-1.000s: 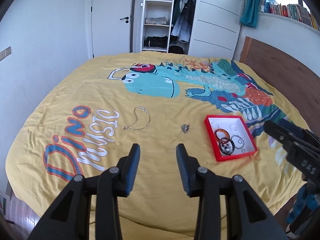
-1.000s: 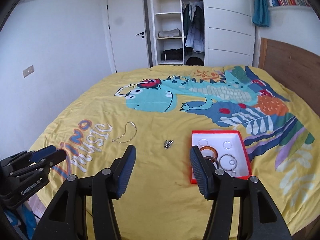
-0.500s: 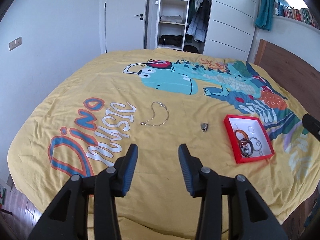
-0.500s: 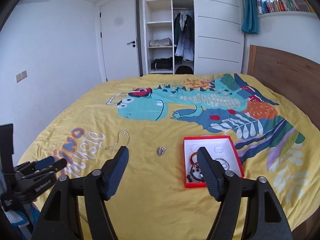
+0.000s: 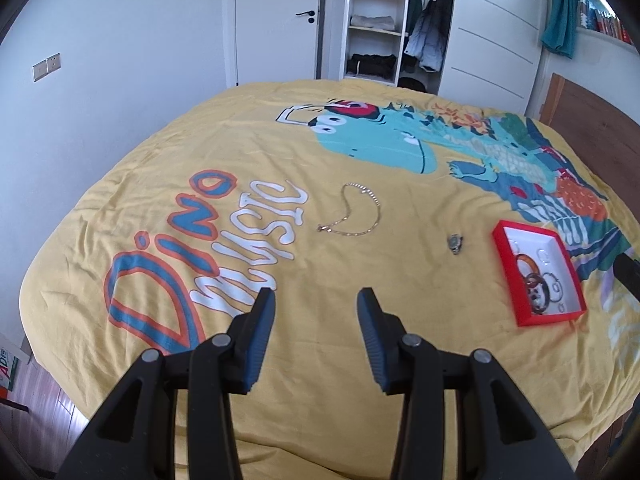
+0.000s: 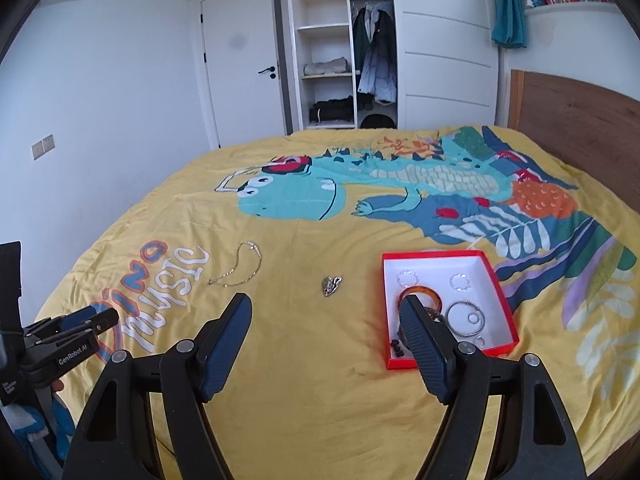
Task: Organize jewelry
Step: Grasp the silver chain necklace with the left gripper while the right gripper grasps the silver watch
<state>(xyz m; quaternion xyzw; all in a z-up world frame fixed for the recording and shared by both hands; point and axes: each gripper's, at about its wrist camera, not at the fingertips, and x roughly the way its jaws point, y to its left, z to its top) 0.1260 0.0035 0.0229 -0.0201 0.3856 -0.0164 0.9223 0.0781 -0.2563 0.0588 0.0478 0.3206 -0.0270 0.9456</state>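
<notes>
A thin chain necklace (image 5: 352, 212) lies on the yellow bedspread, also in the right wrist view (image 6: 240, 266). A small metal pendant (image 5: 455, 243) lies right of it, seen too in the right wrist view (image 6: 331, 285). A red tray (image 5: 505, 276) with a white inside holds several rings and bangles; it shows in the right wrist view (image 6: 504, 288). My left gripper (image 5: 316, 308) is open and empty, short of the necklace. My right gripper (image 6: 326, 316) is open and empty, near the pendant and tray. The left gripper shows at left in the right wrist view (image 6: 80, 322).
The bed has a wooden headboard (image 6: 580, 120) on the right. A door (image 6: 244, 68) and an open wardrobe (image 6: 344, 52) stand beyond the bed's far side. The bed's near edge drops to a wood floor (image 5: 44, 404).
Both grippers have drawn back and turned, so the necklace, pendant and tray have shifted in both views. The right gripper's jaws have opened wider. Nothing was picked up.
</notes>
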